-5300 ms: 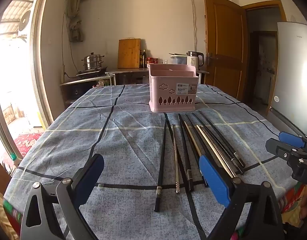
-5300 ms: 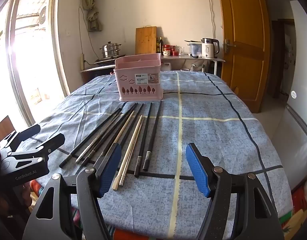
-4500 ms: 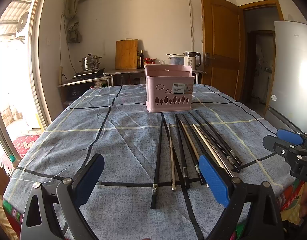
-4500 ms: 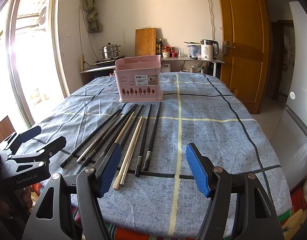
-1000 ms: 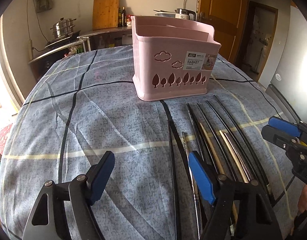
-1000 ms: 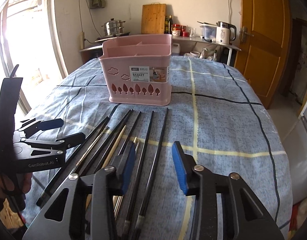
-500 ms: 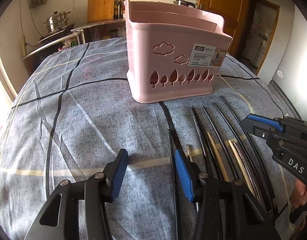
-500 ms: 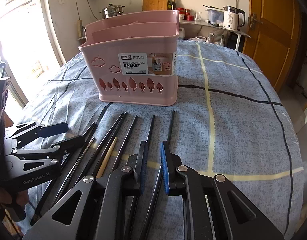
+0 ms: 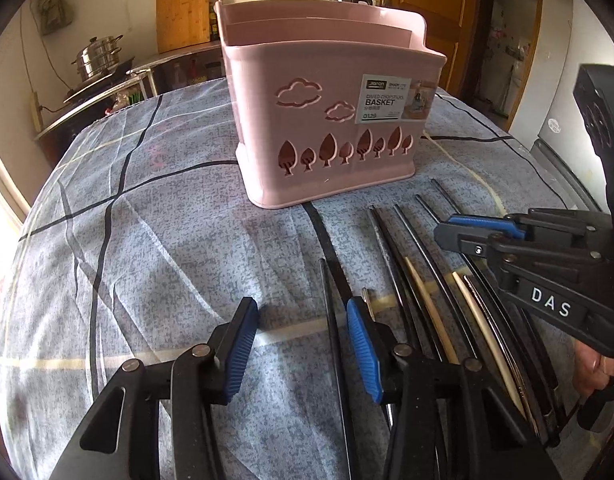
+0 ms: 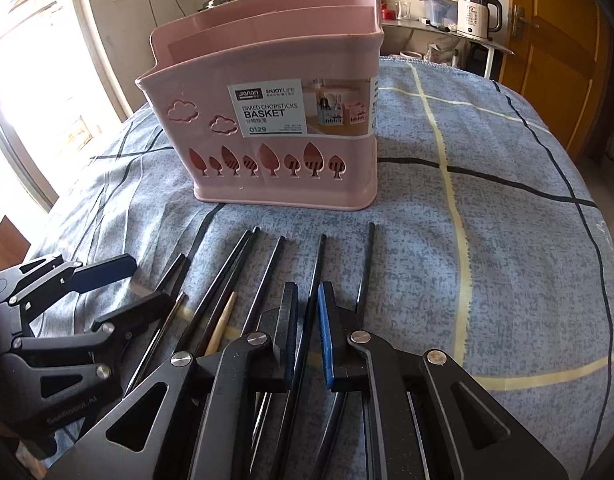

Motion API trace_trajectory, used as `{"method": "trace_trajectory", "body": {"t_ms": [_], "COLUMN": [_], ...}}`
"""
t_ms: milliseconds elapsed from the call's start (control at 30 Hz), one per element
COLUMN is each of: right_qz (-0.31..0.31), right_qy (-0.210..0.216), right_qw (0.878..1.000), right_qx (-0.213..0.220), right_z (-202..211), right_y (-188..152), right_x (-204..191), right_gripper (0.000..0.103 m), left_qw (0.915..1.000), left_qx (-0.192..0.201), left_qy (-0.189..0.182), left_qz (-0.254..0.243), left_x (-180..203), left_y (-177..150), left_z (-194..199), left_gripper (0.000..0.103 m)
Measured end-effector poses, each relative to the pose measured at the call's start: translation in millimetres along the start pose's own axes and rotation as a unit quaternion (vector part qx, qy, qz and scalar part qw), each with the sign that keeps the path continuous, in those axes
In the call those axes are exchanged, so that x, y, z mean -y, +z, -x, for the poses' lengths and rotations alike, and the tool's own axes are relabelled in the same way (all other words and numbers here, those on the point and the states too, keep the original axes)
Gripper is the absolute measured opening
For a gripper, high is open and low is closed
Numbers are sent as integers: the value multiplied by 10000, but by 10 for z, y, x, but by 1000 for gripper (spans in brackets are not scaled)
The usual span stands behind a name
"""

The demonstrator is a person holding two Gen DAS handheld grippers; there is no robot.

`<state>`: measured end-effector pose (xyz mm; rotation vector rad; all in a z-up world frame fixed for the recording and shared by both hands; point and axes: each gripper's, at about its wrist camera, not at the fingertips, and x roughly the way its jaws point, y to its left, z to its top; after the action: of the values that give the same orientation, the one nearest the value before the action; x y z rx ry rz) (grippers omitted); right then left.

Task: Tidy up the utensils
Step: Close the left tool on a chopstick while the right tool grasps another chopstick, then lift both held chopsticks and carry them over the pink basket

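Note:
A pink chopstick basket [image 9: 327,120] [image 10: 275,120] stands on the blue checked tablecloth. Several chopsticks, mostly black with a few pale ones, lie in a row in front of it. My left gripper [image 9: 301,330] is open low over the cloth, and the leftmost black chopstick [image 9: 331,300] runs between its pads. My right gripper [image 10: 307,312] is nearly closed around a black chopstick [image 10: 315,272], second from the right in the row. I cannot see whether its pads touch it. The right gripper also shows in the left wrist view [image 9: 459,234].
The tablecloth [image 10: 487,240] covers the whole table, whose edge falls away at the right. A counter with a kettle [image 10: 473,14], a cutting board [image 9: 183,14] and a steel pot [image 9: 97,58] stands behind the table. A wooden door [image 10: 555,48] is at the back right.
Both grippers have moved forward toward the basket and down to the chopsticks. The right gripper has narrowed to a small gap around a black chopstick. The left gripper stays partly open.

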<state>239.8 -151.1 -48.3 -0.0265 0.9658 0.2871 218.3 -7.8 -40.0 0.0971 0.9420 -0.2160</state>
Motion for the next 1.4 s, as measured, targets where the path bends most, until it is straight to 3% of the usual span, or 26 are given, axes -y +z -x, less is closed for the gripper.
{"method": "trace_trajectory", "body": {"t_ms": [133,200,267,367,533,833,1400], "right_qz": [20,-15,-56,-70,-93,-204,-112], "right_qy": [-36,-42,-19,-10,48,245,284], "right_qw": [10000,9999,9999,9999,9999,9990,9906], "right_qx": [-75,-106,-119,-116,-31,319,1336], "right_z": [-41,-49,-50,-37,47,412,1379], "right_y": [58,76,85,95,121,257,528], "right_x": [-27,-22,-12,5,-2,48,-5], "right_gripper": [9,6,6,6,6,5,5], "left_qw": [10000,10000,10000,9999,9995,9975,9897], "left_qx": [-47,-30,-35,-51,-22,445,1373], "left_qy": [18,37,8,-41,-217,-457,-320], "left_qz": [7,27,29,104,216,289,240], "left_x": [-3,-2,-3,-34,-102,-155,-233], "left_y": [44,58,76,85,107,305,716], "left_z": [-21,-19,-20,-16,57,566,1579], "left_gripper": [45,32,9,6,6,5,4]}}
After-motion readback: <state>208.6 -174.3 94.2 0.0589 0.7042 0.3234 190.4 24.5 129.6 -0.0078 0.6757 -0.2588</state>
